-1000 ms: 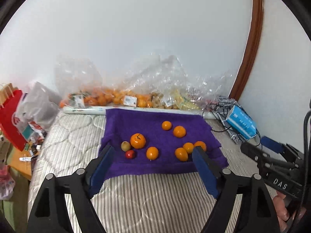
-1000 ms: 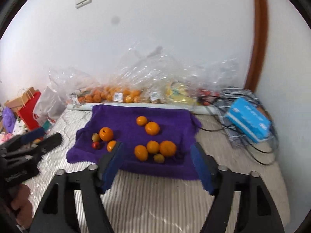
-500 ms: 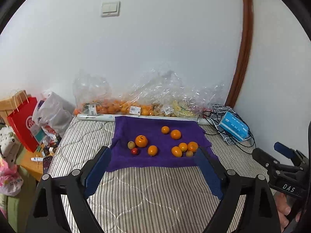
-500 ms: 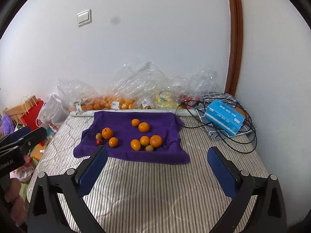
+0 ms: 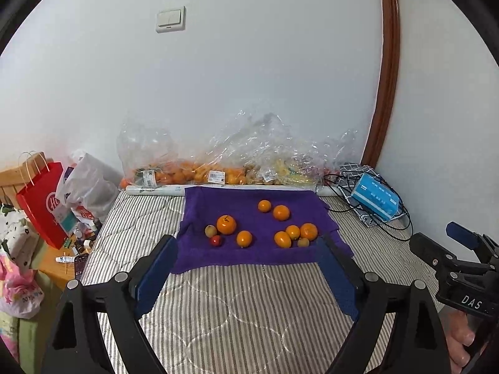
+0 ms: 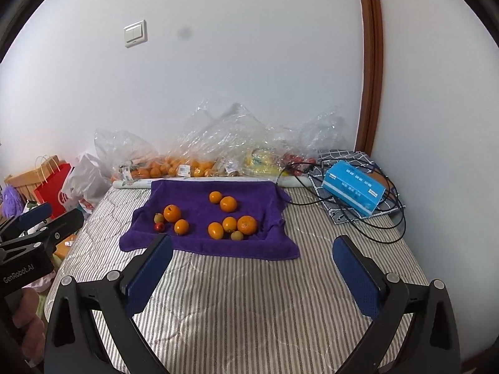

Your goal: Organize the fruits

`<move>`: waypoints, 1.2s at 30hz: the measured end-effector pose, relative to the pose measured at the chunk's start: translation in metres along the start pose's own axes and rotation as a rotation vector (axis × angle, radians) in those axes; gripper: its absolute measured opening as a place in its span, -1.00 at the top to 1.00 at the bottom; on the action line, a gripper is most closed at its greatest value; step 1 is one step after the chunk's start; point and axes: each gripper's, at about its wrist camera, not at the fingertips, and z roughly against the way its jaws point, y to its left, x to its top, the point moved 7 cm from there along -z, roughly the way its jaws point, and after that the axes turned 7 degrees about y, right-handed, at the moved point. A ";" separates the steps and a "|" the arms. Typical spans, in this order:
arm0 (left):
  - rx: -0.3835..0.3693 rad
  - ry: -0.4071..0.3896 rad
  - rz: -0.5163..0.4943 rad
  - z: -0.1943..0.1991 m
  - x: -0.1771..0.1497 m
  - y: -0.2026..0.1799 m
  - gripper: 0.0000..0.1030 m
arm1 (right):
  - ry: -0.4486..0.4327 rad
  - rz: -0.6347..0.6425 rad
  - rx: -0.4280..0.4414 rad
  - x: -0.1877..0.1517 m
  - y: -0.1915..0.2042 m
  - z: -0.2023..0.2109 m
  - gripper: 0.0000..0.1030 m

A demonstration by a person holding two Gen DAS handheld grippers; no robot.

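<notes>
A purple towel [image 5: 249,199] [image 6: 199,196] lies on the striped bed with several oranges on it. A big orange [image 5: 226,224] [image 6: 172,213] sits at the left with a small red fruit [image 5: 215,240] [image 6: 159,226] and a greenish fruit [image 5: 210,230] beside it. A cluster of oranges [image 5: 293,232] [image 6: 230,224] lies at the right. My left gripper [image 5: 246,277] is open and empty, well short of the towel. My right gripper [image 6: 252,271] is open and empty over the bed in front of the towel.
Clear plastic bags of fruit [image 5: 237,168] line the wall behind the towel. A blue tissue box [image 6: 352,187] with black cables lies at the right. A red paper bag [image 5: 43,199] and clutter stand off the bed's left edge. Walls close the back and right.
Both grippers have pulled back and up from the towel, so the fruit looks smaller and farther. The right gripper's jaws have opened wider. No fruit has moved.
</notes>
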 end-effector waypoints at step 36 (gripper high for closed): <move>0.003 -0.007 0.003 0.004 0.000 0.004 -0.74 | -0.011 0.016 -0.001 -0.001 0.008 0.005 -0.96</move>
